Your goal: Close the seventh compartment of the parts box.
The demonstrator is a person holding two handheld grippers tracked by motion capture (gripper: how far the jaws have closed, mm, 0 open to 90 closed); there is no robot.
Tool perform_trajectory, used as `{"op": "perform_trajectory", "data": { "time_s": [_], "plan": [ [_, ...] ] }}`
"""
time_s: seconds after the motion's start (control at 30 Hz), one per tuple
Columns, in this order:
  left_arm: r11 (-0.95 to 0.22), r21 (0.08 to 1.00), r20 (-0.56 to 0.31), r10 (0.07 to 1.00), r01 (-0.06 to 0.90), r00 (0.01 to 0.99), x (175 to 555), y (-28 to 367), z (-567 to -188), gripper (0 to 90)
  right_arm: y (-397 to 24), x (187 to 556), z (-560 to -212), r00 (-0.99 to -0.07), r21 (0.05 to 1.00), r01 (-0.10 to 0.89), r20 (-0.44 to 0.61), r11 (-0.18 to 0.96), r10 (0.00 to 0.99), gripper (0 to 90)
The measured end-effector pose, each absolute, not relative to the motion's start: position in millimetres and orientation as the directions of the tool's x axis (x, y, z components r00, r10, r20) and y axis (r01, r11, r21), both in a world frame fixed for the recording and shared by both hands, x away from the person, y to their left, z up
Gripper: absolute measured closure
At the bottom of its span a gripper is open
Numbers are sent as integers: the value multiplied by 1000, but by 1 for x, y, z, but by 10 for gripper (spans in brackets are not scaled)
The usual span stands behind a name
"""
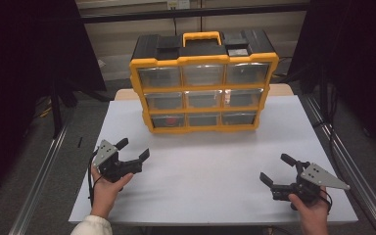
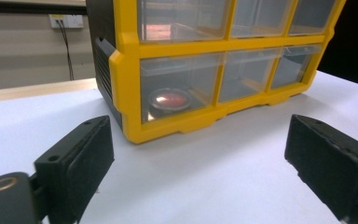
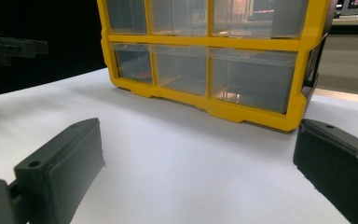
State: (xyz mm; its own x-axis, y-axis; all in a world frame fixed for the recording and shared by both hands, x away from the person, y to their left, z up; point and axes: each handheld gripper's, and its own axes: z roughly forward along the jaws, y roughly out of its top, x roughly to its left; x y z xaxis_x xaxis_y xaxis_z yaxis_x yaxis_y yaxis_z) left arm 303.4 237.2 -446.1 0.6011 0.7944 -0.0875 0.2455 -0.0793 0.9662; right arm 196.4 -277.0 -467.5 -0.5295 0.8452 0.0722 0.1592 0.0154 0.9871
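Left gripper [image 1: 133, 149]: jaws spread wide, nothing held.
Right gripper [image 1: 277, 169]: likewise open, empty.
Drawer cabinet [image 1: 203, 83]: ahead of both grippers on the surface [image 1: 200, 171]; red-object drawer [image 2: 179, 86] nearest the left gripper.
Risk: a misjudged reach could strike the yellow frame, so the cabinet could be pushed back.

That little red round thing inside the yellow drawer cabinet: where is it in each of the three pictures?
High view: red round thing in the bottom-left drawer.
Left gripper view: left of centre, behind the nearest lower drawer's clear front.
Right gripper view: a red glint in the far-left lower drawer.
Shared landmark: the yellow drawer cabinet.
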Motion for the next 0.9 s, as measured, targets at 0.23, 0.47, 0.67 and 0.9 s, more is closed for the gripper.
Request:
{"op": "perform_trajectory", "data": {
  "time_s": [0.23,0.47,0.67,0.9],
  "plan": [
    [-74,966,-94,792,247,604,296,244,-450,68,-277,196,-467,-531,987,160,72,17,845,12],
    [-88,965,-82,791,246,606,290,252,-451,63,-277,197,-468,-534,987,159,69,20,843,12],
    [-93,967,-75,789,238,610,285,254,-452,58,-277,197,-468,-529,987,158,63,25,846,12],
    [-89,970,-68,793,226,606,279,259,-453,47,-277,197,-468,-527,986,162,64,26,847,12]
  ]
}}
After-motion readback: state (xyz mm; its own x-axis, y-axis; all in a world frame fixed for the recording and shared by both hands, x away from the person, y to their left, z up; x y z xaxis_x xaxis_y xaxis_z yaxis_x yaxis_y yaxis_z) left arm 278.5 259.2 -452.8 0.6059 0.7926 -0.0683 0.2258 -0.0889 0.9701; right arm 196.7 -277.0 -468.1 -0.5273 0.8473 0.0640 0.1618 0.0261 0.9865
